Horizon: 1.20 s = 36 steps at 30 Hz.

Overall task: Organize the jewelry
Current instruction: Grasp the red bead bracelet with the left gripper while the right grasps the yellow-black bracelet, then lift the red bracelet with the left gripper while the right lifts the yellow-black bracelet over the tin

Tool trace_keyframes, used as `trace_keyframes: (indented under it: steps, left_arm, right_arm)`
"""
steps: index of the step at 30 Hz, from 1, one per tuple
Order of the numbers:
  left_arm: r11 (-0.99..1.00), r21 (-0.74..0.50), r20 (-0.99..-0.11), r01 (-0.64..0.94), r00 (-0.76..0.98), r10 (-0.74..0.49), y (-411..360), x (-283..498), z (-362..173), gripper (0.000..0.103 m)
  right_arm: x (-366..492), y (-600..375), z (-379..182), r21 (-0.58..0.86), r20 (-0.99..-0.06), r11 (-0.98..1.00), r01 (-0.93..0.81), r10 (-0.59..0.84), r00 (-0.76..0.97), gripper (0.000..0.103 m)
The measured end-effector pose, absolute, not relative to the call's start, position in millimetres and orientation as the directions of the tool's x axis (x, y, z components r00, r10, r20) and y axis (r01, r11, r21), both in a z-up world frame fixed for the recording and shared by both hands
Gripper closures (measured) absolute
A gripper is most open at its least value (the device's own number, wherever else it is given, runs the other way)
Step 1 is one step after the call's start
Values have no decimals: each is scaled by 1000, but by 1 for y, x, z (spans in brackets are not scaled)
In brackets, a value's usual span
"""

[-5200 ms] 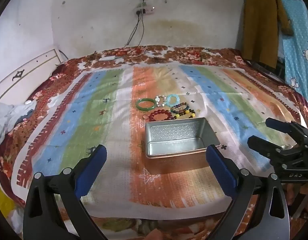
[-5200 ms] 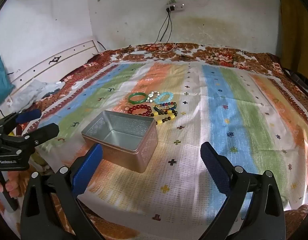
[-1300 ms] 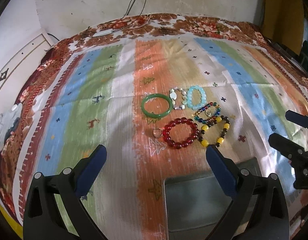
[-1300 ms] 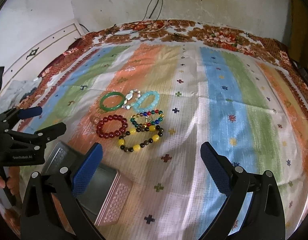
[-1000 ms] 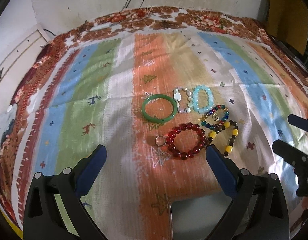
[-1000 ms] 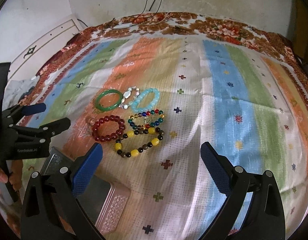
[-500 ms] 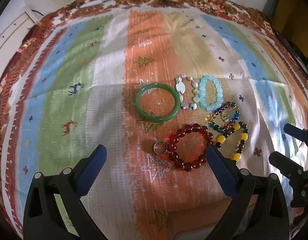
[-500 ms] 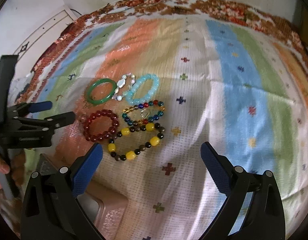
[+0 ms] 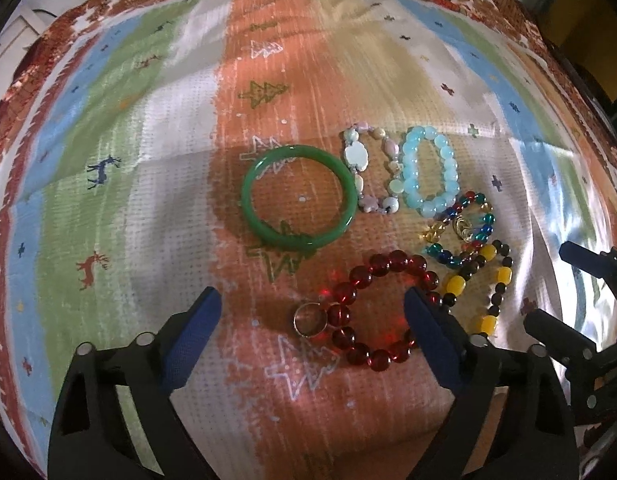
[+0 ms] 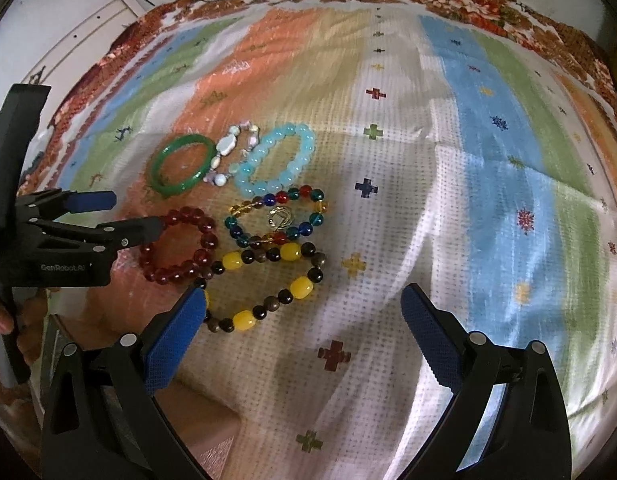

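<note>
Several bracelets lie on the striped bedspread. A red bead bracelet [image 9: 382,308] with a small metal ring [image 9: 307,319] at its left edge lies between my open left gripper's [image 9: 310,330] fingers. Beyond it are a green bangle [image 9: 299,196], a white-and-pink bracelet [image 9: 372,176], a pale blue bracelet [image 9: 428,178], a multicolour bracelet [image 9: 460,236] and a yellow-and-brown bracelet [image 9: 484,284]. My right gripper [image 10: 302,320] is open, its left finger over the yellow-and-brown bracelet [image 10: 268,280]. The right view also shows the left gripper [image 10: 132,214] at the red bracelet [image 10: 180,244].
The metal tin [image 10: 108,408] sits at the lower left of the right wrist view, mostly hidden behind my right gripper's finger. The right gripper [image 9: 548,292] shows at the right edge of the left wrist view. The bedspread [image 10: 488,160] stretches bare to the right.
Both grippers have moved forward and down toward the bracelets. The tin has dropped out of the left wrist view. The left gripper's fingers now flank the red bracelet.
</note>
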<state>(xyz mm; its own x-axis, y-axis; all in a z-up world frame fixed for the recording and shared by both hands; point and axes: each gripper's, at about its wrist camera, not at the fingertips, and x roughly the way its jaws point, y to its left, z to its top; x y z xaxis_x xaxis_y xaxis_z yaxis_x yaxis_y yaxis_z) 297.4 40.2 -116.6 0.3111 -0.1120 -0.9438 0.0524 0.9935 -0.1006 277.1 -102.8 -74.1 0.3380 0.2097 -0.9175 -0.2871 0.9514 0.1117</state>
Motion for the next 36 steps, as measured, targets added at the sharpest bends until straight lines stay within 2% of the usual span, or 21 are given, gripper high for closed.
trace_keyframes:
  steps: [7, 11, 15, 17, 18, 20, 23, 24, 25, 26, 27, 36]
  left_arm:
    - [991, -91, -952, 97, 285, -115, 34, 302, -125, 26]
    - [991, -34, -959, 130, 276, -69, 27, 304, -132, 31]
    - [989, -8, -960, 148, 277, -49, 24, 302, -133, 36]
    - [989, -10, -959, 144, 278, -50, 26, 301, -132, 41]
    - [990, -11, -960, 140, 277, -50, 27, 302, -132, 45]
    - [990, -5, -959, 138, 280, -44, 27, 303, -132, 51]
    - [991, -8, -959, 135, 281, -46, 29, 304, -131, 68]
    - [991, -12, -959, 133, 280, -49, 32, 305, -131, 79]
    - [991, -17, -959, 130, 277, -52, 33, 304, -129, 90]
    - [992, -21, -960, 126, 275, -55, 35, 305, -129, 90]
    - [992, -27, -959, 124, 276, -61, 37, 305, -129, 90]
    - [992, -70, -952, 103, 289, -97, 44, 303, -120, 90]
  right_arm:
    - [290, -98, -90, 101, -935, 954, -281, 188, 300, 17]
    - [293, -96, -100, 86, -946, 955, -283, 168, 278, 26]
    - [293, -94, -104, 59, -949, 956, -287, 142, 280, 28]
    - [294, -93, -105, 37, -950, 956, -291, 124, 287, 36]
    - [295, -93, -105, 26, -950, 957, -290, 114, 291, 39]
    - [294, -93, -105, -2, -949, 957, -291, 90, 301, 51]
    - [294, -96, -104, -4, -948, 957, -291, 89, 307, 66]
    - [293, -97, -104, -2, -947, 957, -290, 91, 307, 69]
    - [293, -99, -103, -1, -947, 957, -289, 92, 308, 78]
    - [292, -99, -103, -1, -946, 958, -288, 92, 310, 87]
    - [292, -100, -102, 6, -946, 957, -289, 99, 308, 90]
    - [291, -97, -91, 48, -936, 950, -308, 151, 318, 91]
